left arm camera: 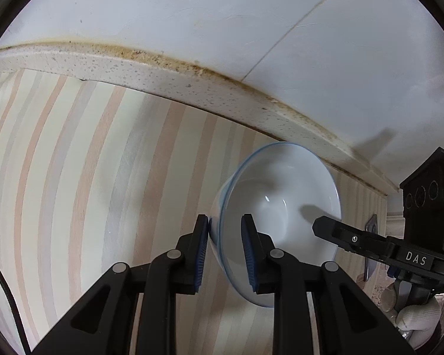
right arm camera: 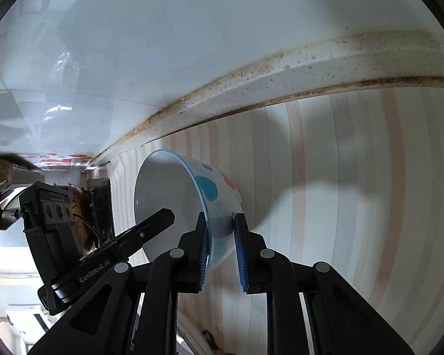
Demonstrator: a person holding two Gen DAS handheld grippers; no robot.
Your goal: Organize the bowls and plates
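So there's one bowl [left arm camera: 278,222] here, white inside with a thin blue rim line, and both grippers have it pinched by the rim on opposite sides, held up off the striped counter [left arm camera: 74,177] near its back edge where the speckled ledge [left arm camera: 162,74] meets the wall. The left gripper [left arm camera: 225,251] has its jaws nearly closed, one pad inside and one outside the wall; the right gripper [right arm camera: 220,251] is clamped on its side the same way. It looks like glazed ceramic to me: stiff, slick, chippable and fairly heavy, so gripping deep over the rim seems safest. The left wrist view only shows the plain inside, while the right wrist view shows the blue and red blobs [right arm camera: 208,189] painted outside, plus kitchen clutter off to the left.
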